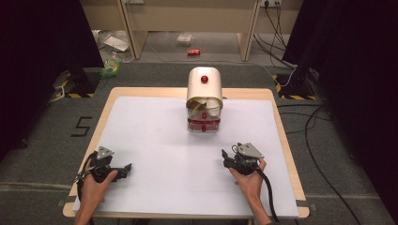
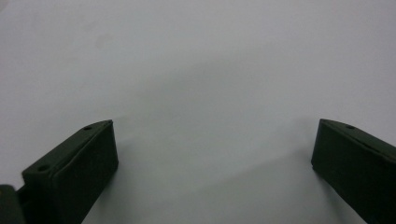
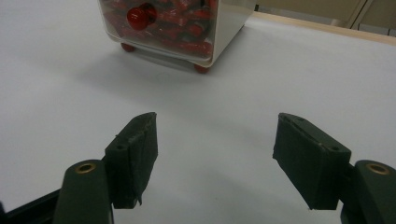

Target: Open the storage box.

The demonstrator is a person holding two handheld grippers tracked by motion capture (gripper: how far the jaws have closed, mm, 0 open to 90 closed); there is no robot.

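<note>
Well, my right claw point(image 1: 225, 158) sits at the lower right of the high view, jaws spread wide with nothing between them, and my left claw point(image 1: 127, 167) rests at the lower left, likewise standing apart over bare white tabletop point(image 1: 155, 140). What I'm facing is the cream container point(image 1: 204, 99) in the upper middle of the high view, well apart from both claws. Through the right gripper view I see its clear drawer point(image 3: 168, 23) at the top of the frame, packed with red pieces and fronted by a round red knob point(image 3: 138, 18); it stands on small red feet point(image 3: 201, 68).

I judge the shell to be rigid, smooth plastic, fairly light even when loaded, so it may skid on the slick sheet if I tug hard. Its glossy rounded top would likely slip from my pads. That knob looks the best hold: small, hard and shiny, so I would pinch it squarely from both sides. A second red knob point(image 1: 204, 79) sits on the domed lid above. Bracing the body with my other claw seems wise.
</note>
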